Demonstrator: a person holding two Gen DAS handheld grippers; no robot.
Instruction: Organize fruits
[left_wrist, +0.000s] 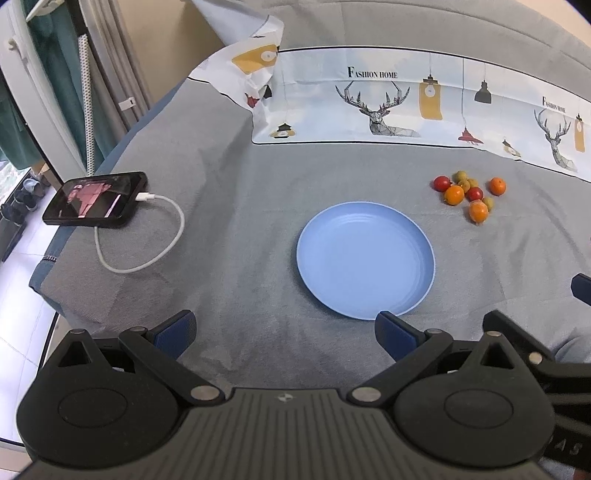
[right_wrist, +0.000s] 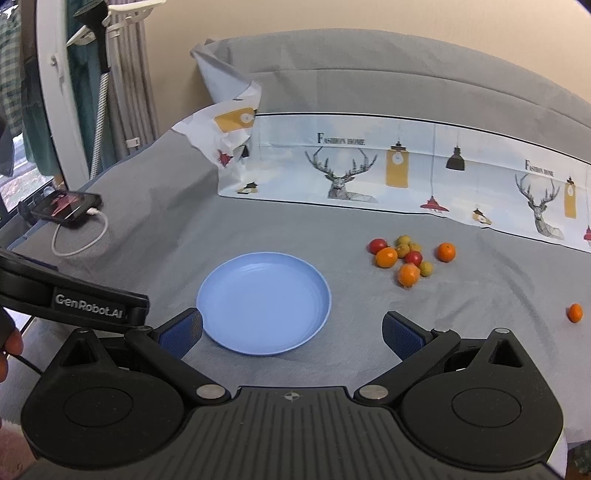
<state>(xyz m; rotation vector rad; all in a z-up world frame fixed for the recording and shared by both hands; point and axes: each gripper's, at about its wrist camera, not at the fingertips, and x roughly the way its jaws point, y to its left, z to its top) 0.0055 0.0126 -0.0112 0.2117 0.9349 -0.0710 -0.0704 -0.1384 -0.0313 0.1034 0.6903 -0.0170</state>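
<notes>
Left wrist view
Left gripper (left_wrist: 284, 332): jaws spread wide, holding nothing, low in the frame.
Plate (left_wrist: 424, 291): blue, round, bare, frame centre, right finger (left_wrist: 397, 334) at its near rim.
Fruits (left_wrist: 469, 194): tight cluster, upper right; round, so no long axis.
Phone (left_wrist: 96, 199): left, long axis left-right, cable (left_wrist: 147, 254) plugged in.

Right wrist view
Right gripper (right_wrist: 291, 332): jaws wide apart, empty.
Plate (right_wrist: 317, 317): centre.
Fruits (right_wrist: 410, 258): right of centre.
Lone orange (right_wrist: 575, 312): far right edge, well apart.

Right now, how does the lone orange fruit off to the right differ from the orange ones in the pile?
The lone orange fruit sits by itself on the grey cloth, far right of the blue plate; the pile's orange fruits lie among red and green ones. The lone one also lies nearer the camera. All are round, orange and off the plate.
</notes>
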